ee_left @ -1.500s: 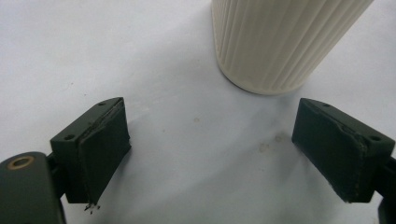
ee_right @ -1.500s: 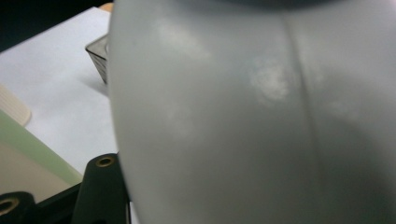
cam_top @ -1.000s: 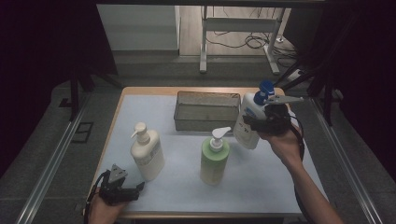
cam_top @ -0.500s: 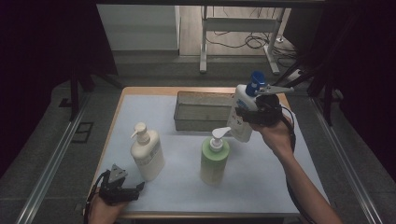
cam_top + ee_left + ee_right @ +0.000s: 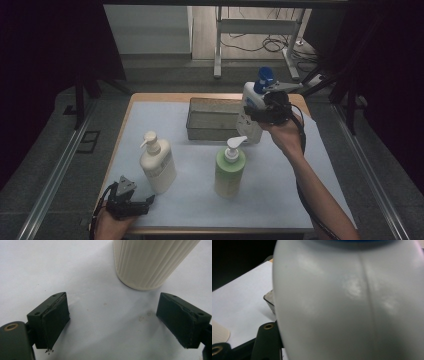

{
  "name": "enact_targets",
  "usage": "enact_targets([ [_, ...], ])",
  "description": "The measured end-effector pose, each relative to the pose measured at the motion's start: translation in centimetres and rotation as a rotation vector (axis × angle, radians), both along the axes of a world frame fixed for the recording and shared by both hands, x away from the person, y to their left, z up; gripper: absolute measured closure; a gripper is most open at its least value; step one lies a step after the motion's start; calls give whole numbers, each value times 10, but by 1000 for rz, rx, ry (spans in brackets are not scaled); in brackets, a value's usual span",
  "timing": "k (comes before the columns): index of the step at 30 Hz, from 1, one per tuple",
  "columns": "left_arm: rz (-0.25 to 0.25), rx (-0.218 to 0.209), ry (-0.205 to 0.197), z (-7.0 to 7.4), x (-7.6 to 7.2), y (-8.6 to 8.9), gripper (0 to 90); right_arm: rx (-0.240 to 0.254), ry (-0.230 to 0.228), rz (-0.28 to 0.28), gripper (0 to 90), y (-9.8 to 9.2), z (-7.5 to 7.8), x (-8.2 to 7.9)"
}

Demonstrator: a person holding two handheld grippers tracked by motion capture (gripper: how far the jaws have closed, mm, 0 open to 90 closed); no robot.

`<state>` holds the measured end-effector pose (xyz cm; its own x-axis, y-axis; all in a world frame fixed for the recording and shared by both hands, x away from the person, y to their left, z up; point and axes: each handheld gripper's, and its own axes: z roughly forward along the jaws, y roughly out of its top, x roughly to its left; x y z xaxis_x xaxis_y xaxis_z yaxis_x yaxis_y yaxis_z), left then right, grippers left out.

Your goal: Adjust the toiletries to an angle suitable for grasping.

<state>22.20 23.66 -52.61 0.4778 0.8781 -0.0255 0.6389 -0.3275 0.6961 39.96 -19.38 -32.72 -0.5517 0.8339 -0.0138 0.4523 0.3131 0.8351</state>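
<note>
Right gripper (image 5: pixel 267 111) clamped on white bottle (image 5: pixel 250 107), held up at the right end of the wire basket (image 5: pixel 212 120).

Bottle: white plastic body, blue cap (image 5: pixel 263 80), rounded shoulders, glossy; a vertical mould seam runs down the face in the right gripper view (image 5: pixel 352 302). It sits upright in the jaws, lifted clear of the white table cover (image 5: pixel 280 200), bottom edge by the basket's right wall. Left gripper (image 5: pixel 131 204) rests at the near left table edge, jaws spread wide, nothing between them; cream ribbed pump bottle (image 5: pixel 156 162) stands just ahead of it, not touching. Green pump bottle (image 5: pixel 230 169) stands mid-table, apart from both.
</note>
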Motion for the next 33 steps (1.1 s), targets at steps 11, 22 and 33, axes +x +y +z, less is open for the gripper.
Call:
enact_targets([
  [11,0,1,3,0,0,0,109,2,-5,-17,397,15,-3,20],
  [22,0,0,3,0,0,0,108,8,-10,-35,397,24,-5,36],
  [33,-1,1,2,0,0,0,109,-2,-22,-37,397,41,-8,51],
])
